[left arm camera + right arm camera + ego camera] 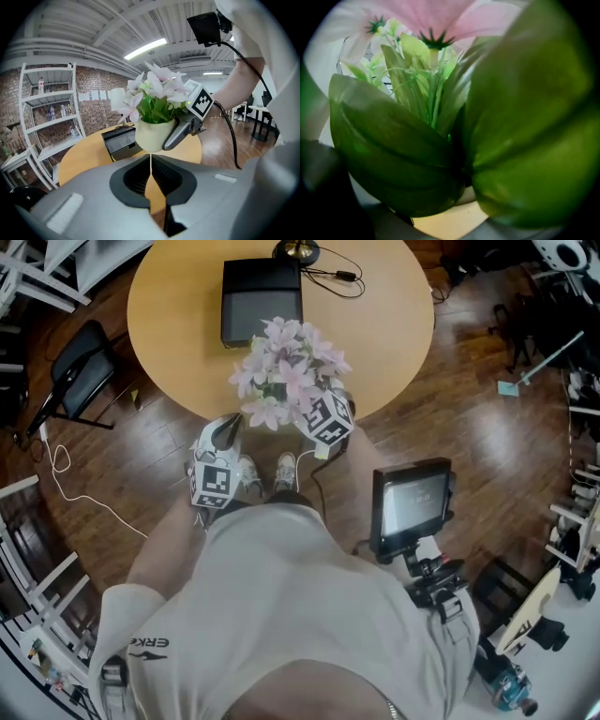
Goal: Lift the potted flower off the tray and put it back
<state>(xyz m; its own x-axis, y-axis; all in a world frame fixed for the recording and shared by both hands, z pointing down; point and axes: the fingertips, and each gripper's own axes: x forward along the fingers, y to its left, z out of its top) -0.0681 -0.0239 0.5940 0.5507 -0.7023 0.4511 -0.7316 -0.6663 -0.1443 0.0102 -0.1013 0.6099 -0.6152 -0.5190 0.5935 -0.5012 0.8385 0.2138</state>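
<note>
A: The table [394,324] has its near edge right under the right tongs [323,416]. Bare top is left open to their right and beyond them.

B: And the tray [261,310] is seen farther in, past those tongs. The flower [286,376] is held up in front of it, clear of it, over the strip by the edge.

A: The left tongs [151,164] are kept off the table, low over the floor [141,465], to the left of the right tongs. A chair [80,371] is set well out to their left.

B: What's covered up?

A: From the head view the pot and the right tongs' tips are buried under blossoms. The right gripper view is filled by blurred leaves [393,154] and a pink bloom [440,18]. Only a pale sliver and a grey smear are left at the bottom.

B: So the grip is read from the left gripper view.

A: Yes. One grey jaw is pressed against the wall of the pot [149,136], and the pot is carried in the air. The left tongs are closed to a thin slit, with nothing between them.
</note>
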